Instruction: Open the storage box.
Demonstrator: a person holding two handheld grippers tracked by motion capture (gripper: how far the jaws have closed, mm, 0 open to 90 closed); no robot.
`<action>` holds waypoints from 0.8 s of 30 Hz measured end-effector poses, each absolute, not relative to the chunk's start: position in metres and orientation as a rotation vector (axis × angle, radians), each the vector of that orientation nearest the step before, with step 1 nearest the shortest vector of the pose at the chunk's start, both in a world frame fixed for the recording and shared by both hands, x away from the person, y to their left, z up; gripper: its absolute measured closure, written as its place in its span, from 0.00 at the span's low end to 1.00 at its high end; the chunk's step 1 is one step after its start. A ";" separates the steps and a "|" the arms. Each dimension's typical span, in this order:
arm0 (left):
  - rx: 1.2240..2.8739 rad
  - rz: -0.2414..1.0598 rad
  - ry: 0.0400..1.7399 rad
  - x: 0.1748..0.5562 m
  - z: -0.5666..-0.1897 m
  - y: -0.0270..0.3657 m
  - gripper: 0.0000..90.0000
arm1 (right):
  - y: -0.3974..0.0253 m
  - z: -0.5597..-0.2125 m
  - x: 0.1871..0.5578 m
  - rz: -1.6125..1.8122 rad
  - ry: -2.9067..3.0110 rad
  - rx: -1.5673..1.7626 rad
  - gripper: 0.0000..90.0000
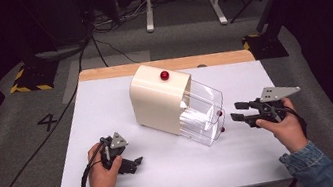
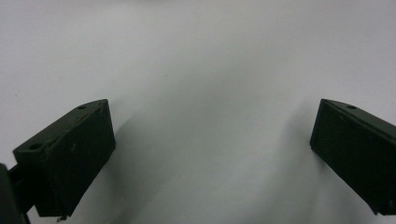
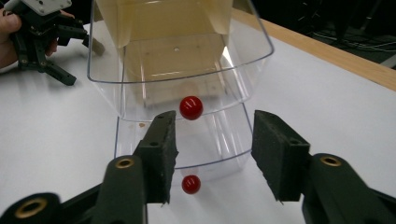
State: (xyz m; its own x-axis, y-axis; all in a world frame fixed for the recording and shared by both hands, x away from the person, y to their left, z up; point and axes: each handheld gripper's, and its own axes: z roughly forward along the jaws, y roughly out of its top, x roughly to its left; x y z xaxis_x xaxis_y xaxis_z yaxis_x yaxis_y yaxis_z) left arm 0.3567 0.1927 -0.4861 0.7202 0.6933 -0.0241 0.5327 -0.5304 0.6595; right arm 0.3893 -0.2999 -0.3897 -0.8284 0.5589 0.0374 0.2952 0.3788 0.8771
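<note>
Your left gripper (image 1: 137,162) lies low over the white sheet (image 1: 107,113) near the table's front left, and its own view looks straight down on blank white with the two black jaws spread wide at either edge and nothing between them; both jaws are cut off by the frame, so you see little beyond their tips. Your left hand (image 1: 101,172) wraps the body, and the cable loops off toward the table edge. Your right gripper (image 1: 234,112) is held above the sheet at the right, pointing at the cream cabinet (image 1: 155,100) that sits tilted near the middle of the table. Its jaws are parted, with empty space between them, and they stand just short of the clear drawers (image 3: 182,70) that project from the cabinet's open side. In the right gripper view, the upper red knob (image 3: 191,107) on the upper drawer's front sits just above the gap between the jaws, and the lower red knob (image 3: 191,184) shows below, close beside the left jaw's inner face. The clear plastic makes the drawer edges hard to separate, and you cannot tell whether anything lies inside. A third red knob (image 1: 164,75) sits on the cabinet's top. The wooden table edge (image 1: 100,73) shows beyond the sheet.
</note>
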 end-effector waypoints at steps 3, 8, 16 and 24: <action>2.265 0.316 0.926 0.357 -0.486 0.193 0.00 | -0.311 -0.386 0.384 1.440 2.351 0.787 0.51; 2.266 0.315 0.926 0.357 -0.486 0.193 0.00 | -0.326 -0.387 0.375 1.385 2.359 0.812 0.49; 2.267 0.313 0.926 0.357 -0.486 0.193 0.00 | -0.351 -0.397 0.364 1.279 2.376 0.876 0.45; 2.267 0.311 0.926 0.357 -0.486 0.193 0.00 | -0.372 -0.412 0.362 1.172 2.374 0.982 0.45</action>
